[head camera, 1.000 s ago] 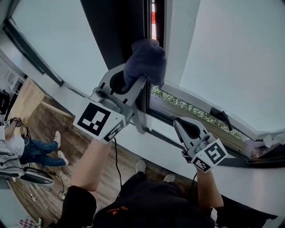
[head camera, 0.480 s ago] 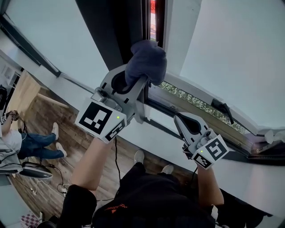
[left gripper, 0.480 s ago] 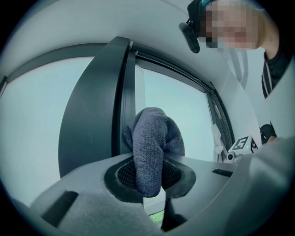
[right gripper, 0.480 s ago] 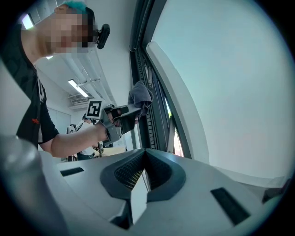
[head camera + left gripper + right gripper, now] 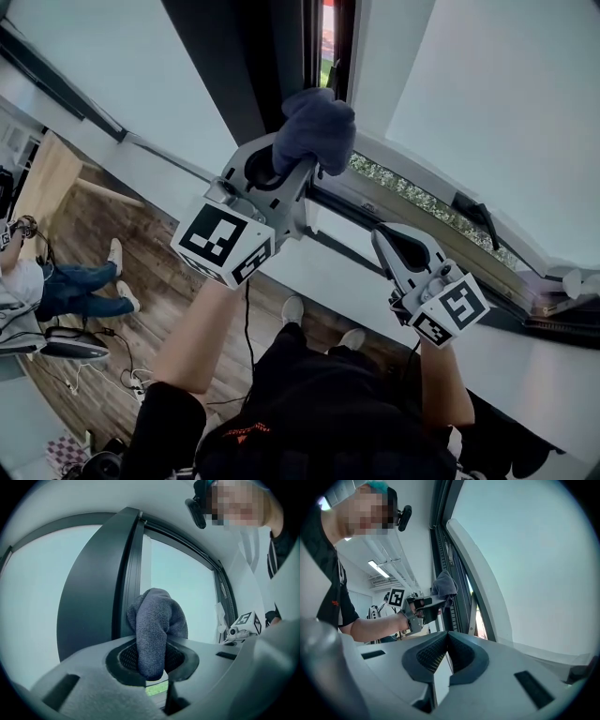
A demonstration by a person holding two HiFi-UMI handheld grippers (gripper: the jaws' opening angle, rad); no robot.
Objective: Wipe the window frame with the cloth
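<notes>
Left gripper (image 5: 298,176): we found its jaws clamped on the dark blue cloth (image 5: 317,127) | cloth: bunched above the jaws, at the dark upright of the window frame (image 5: 272,66), seemingly touching it, though we could not be sure | right gripper (image 5: 386,240): jaws pressed together with nothing between, lower down, apart from the cloth.

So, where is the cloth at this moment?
In the head view the cloth sits just left of centre near the top, clamped in the left gripper and held up at the dark upright of the window frame.
</notes>
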